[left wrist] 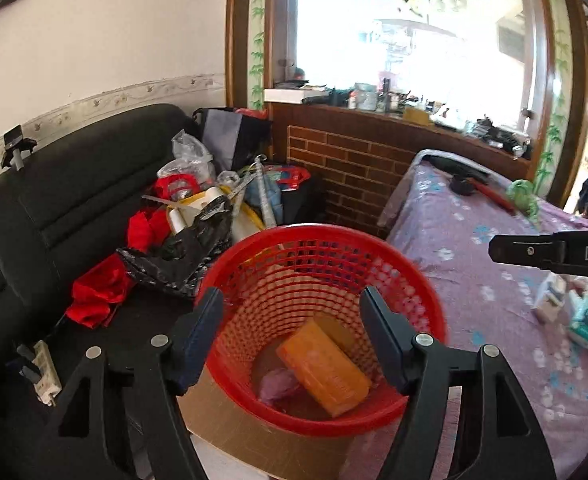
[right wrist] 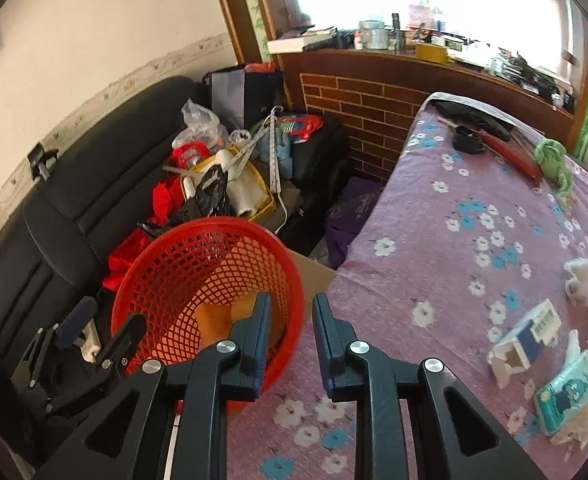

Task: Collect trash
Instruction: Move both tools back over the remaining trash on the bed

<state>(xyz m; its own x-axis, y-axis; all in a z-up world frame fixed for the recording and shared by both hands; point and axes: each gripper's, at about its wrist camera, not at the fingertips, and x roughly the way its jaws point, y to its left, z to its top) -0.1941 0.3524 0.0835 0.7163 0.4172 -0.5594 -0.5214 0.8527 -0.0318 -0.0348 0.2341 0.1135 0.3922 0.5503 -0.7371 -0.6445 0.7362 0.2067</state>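
a: where is the trash from the right gripper (right wrist: 290, 336)?
b: to its right on the bed (right wrist: 433, 216): the white carton (right wrist: 523, 340) and tissue pack (right wrist: 565, 396). the jaws stand a little apart, holding nothing.
a: and the left gripper (left wrist: 294, 336)?
b: spread and empty over the red basket (left wrist: 421, 280), so it is farther.

Sofa (left wrist: 74, 184): standing dark against the wall, carrying piled bags and red cloth (left wrist: 98, 292).
Windowsill (right wrist: 433, 54): holding assorted clutter.
Power strip (left wrist: 46, 372): lying on the sofa seat.
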